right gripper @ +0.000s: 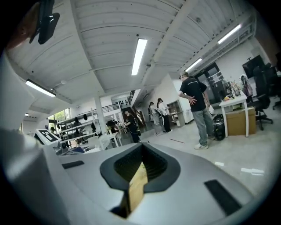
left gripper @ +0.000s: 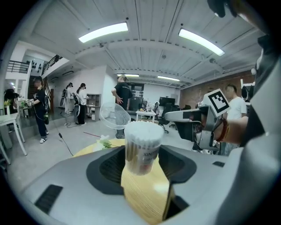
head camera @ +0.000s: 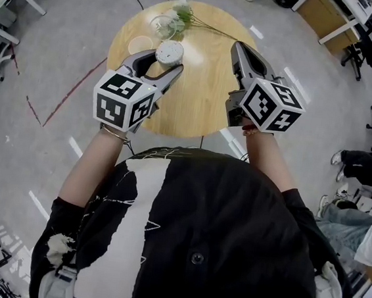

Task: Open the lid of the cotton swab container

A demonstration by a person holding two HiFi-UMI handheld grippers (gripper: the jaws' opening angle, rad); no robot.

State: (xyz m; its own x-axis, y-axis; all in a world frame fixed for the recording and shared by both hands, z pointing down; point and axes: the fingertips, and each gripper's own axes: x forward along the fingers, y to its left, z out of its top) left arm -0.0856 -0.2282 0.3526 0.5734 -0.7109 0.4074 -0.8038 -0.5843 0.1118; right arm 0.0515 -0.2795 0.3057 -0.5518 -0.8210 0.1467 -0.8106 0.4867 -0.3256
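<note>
The cotton swab container (head camera: 169,52) is a clear round tub packed with white-tipped swabs, on the far side of the round wooden table (head camera: 198,93). In the left gripper view the container (left gripper: 142,147) stands upright between the jaws, and both pads sit against its sides. My left gripper (head camera: 166,61) is closed around it. Whether a clear lid covers the swab tips I cannot tell. My right gripper (head camera: 239,48) hovers over the table to the right of the container, apart from it. Its jaws are shut with nothing between them in the right gripper view (right gripper: 141,154).
A pale round disc (head camera: 141,44) lies on the table just left of the container. Behind it are a clear round vessel (head camera: 162,25) and a white flower (head camera: 182,11) on a long stem. Several people stand in the room beyond, along with desks and chairs.
</note>
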